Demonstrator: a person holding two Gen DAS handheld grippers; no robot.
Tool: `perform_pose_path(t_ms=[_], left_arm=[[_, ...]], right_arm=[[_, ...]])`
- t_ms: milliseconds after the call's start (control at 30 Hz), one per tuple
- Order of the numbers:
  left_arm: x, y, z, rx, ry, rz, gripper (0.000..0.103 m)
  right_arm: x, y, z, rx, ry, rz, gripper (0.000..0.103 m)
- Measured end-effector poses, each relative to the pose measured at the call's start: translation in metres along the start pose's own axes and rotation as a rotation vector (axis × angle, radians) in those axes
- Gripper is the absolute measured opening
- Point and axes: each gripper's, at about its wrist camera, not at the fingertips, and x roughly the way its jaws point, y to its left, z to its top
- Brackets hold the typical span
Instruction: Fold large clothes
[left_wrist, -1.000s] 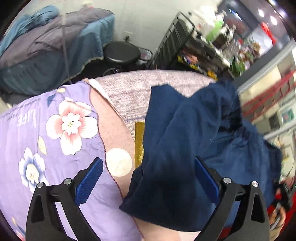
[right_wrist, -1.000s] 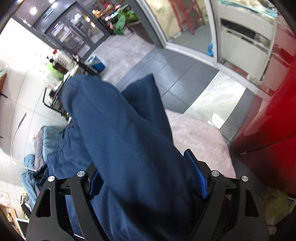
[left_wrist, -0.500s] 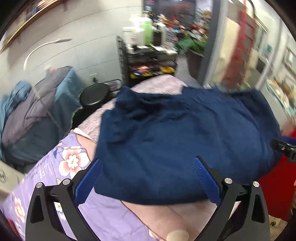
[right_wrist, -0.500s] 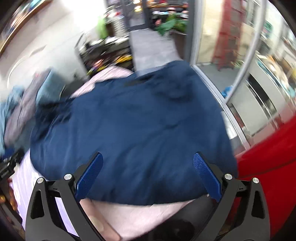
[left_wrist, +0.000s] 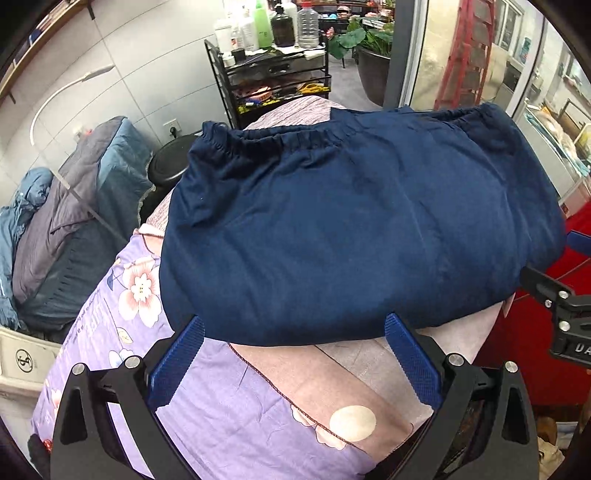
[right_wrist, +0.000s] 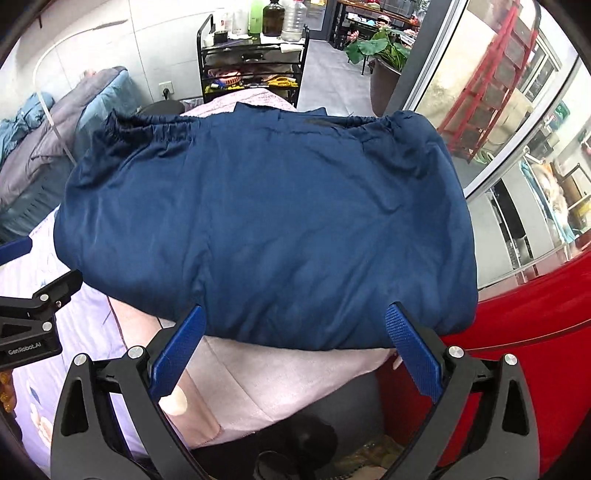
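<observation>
Navy garment (left_wrist: 354, 229), folded into a broad pad, lying on my desk's floral purple cover (left_wrist: 207, 413) and pink cloth (right_wrist: 280, 384); its elastic waistband (left_wrist: 295, 138) runs along the garment's far edge. My left gripper (left_wrist: 293, 356) sits at the garment's near edge, jaws spread, pinching nothing. My right gripper (right_wrist: 295, 354) likewise, jaws spread wide. A black wire cart (right_wrist: 255, 59) of bottles stands beyond the garment
</observation>
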Motion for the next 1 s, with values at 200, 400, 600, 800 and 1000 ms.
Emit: perform_pose_path(t_ms=[200,400,600,800,1000], left_arm=[[-0.009,-0.015,-0.003,0.026,-0.01,-0.011,0.097],[-0.013,-0.016,-0.005,0.018,-0.009,0.003,0.097],[-0.015,-0.013,-0.005,-0.008,-0.002,-0.02,0.097],[-0.013,-0.011,-0.005,-0.027,0.002,-0.033,0.097],[-0.012,-0.009,-0.004,-0.033,0.005,-0.025,0.097]], right_arm=[[-0.005,0.0,0.001,-0.005,0.002,-0.007,0.096],[-0.009,0.003,0.001,-0.01,-0.004,-0.001,0.096],[-0.009,0.004,0.003,-0.013,-0.005,0.001,0.096],[-0.011,0.005,0.003,-0.015,-0.007,0.005,0.096],[-0.011,0.005,0.002,-0.011,-0.006,0.005,0.096]])
